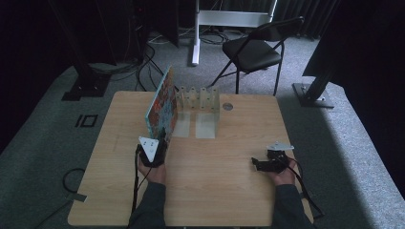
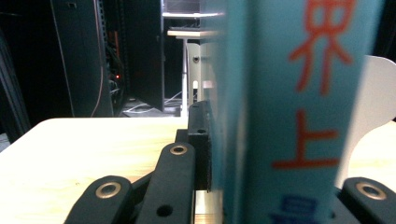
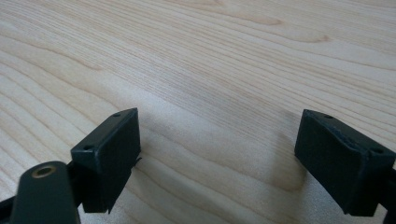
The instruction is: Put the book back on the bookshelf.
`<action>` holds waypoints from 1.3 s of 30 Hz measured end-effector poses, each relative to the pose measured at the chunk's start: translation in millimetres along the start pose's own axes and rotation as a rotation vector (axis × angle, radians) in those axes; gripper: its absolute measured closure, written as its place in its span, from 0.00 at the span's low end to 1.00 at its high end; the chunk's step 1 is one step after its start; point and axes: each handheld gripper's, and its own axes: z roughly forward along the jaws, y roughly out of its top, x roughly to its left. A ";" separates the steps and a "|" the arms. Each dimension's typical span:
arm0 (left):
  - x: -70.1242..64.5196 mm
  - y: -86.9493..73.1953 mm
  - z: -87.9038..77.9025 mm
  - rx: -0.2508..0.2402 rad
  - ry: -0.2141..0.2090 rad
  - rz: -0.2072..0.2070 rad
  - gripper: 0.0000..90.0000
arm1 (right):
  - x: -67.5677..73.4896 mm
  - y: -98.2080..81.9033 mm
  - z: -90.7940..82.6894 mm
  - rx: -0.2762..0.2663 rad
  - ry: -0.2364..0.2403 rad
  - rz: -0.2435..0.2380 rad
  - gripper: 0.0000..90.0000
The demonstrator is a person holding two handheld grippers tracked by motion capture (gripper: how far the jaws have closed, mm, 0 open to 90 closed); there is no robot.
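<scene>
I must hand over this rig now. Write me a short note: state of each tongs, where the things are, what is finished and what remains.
Left tongs: shut on the thin teal book with a colourful cover, held upright on its edge.
Right tongs: open, holding nothing, low over the bare light wooden table at the person's right.
Clear slotted rack: at the far middle of the table, just right of the book.
Done: book gripped and standing.
Left: probably moving the book into a rack slot, then letting go.
</scene>
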 end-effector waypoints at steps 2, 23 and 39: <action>-0.8 -0.6 0.5 0.000 0.006 -0.005 0.90 | 0.0 0.0 0.0 0.000 0.000 0.000 0.16; -1.5 -3.5 9.3 -0.001 0.043 0.002 0.90 | 0.0 0.0 0.0 0.000 0.001 0.001 0.16; -4.0 -6.5 16.5 0.002 0.049 0.010 0.90 | 0.0 0.0 -0.1 0.000 0.001 0.001 0.16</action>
